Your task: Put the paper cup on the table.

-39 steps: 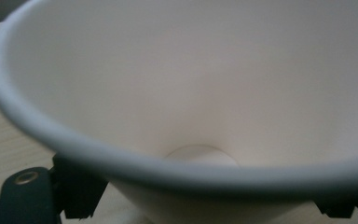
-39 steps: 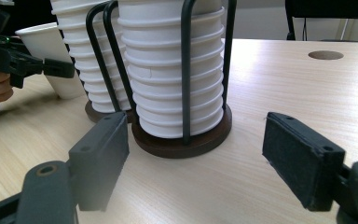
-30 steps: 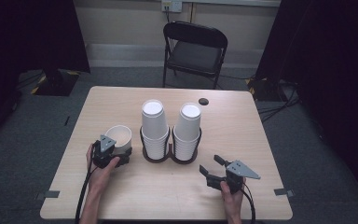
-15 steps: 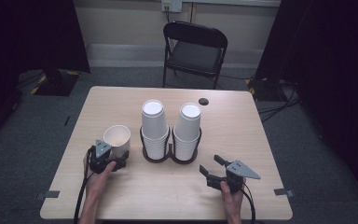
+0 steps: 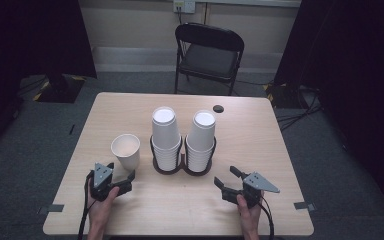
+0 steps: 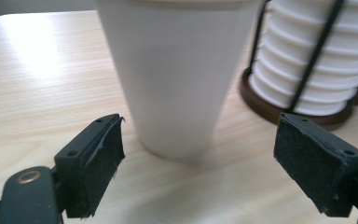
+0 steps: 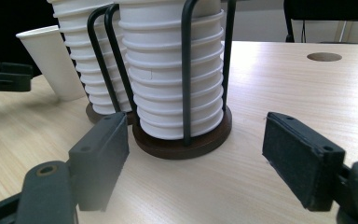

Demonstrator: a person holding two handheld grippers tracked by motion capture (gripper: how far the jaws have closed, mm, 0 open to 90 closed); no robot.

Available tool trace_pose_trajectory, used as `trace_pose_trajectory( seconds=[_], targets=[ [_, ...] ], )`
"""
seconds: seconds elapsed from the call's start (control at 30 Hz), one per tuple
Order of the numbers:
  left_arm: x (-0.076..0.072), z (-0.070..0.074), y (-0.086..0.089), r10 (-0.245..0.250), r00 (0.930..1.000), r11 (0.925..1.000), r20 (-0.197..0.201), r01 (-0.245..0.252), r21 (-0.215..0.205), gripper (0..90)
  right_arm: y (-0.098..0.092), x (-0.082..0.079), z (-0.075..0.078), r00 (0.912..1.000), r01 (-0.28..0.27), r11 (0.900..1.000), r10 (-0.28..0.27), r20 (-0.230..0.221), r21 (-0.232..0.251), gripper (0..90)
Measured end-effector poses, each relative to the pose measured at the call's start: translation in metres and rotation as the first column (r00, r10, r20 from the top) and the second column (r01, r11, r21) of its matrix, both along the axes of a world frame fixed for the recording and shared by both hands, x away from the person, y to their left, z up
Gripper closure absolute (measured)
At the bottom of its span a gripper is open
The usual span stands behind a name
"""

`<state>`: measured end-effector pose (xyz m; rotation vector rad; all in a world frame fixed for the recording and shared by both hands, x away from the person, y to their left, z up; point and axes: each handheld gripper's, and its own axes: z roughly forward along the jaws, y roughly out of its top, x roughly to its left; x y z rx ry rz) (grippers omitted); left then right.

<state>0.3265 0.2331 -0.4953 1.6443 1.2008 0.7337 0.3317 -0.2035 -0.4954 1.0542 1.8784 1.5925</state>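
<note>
Backing left gripper (image 5: 125, 178), jaws wide and empty, off upright white foam cup (image 5: 126, 151) standing just left of black wire cup rack (image 5: 182, 159); right gripper (image 5: 226, 179) likewise wide, idle; next, probably pulling another cup from stack.

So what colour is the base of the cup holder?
Dark brown base, clearest in the right gripper view.
</note>
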Motion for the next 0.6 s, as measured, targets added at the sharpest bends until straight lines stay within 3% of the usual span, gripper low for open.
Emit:
trace_pose_trajectory(
  seconds=[0.23, 0.3, 0.4, 0.5, 0.53, 0.57, 0.6],
  targets=[
    [-0.018, 0.0, -0.021, -0.057, 0.9972, 0.9976, 0.049, 0.059, -0.036, 15.6, 0.0, 0.0, 0.0, 1.0, 0.001, 1.0, -0.001, 0.0, 0.0, 22.0],
    [-0.022, 0.0, -0.031, -0.092, 0.9929, 0.9953, 0.075, 0.094, -0.025, 15.5, 0.0, 0.0, 0.0, 1.0, 0.003, 1.0, -0.003, -0.001, 0.0, 22.0],
    [-0.025, 0.0, -0.043, -0.162, 0.9803, 0.9851, 0.114, 0.167, -0.04, 15.3, 0.001, 0.0, 0.0, 1.0, 0.004, 1.0, -0.004, -0.002, -0.004, 22.0],
    [-0.027, -0.001, -0.054, -0.197, 0.9713, 0.9785, 0.133, 0.203, -0.034, 15.3, 0.002, 0.001, 0.0, 0.9997, 0.022, 1.0, -0.022, -0.012, -0.018, 22.0],
    [-0.028, -0.001, -0.056, -0.201, 0.9695, 0.9778, 0.14, 0.207, -0.031, 15.4, 0.004, 0.003, 0.001, 0.9986, 0.031, 0.999, -0.032, -0.043, -0.042, 22.0],
    [-0.028, -0.001, -0.056, -0.201, 0.9695, 0.9778, 0.14, 0.207, -0.031, 15.3, 0.004, 0.003, 0.001, 0.9986, 0.031, 0.999, -0.032, -0.043, -0.042, 22.0],
    [-0.027, -0.001, -0.056, -0.191, 0.9723, 0.9796, 0.134, 0.198, -0.036, 15.3, 0.005, 0.005, 0.001, 0.9973, 0.032, 0.997, -0.036, -0.064, -0.064, 22.0]
  ],
)
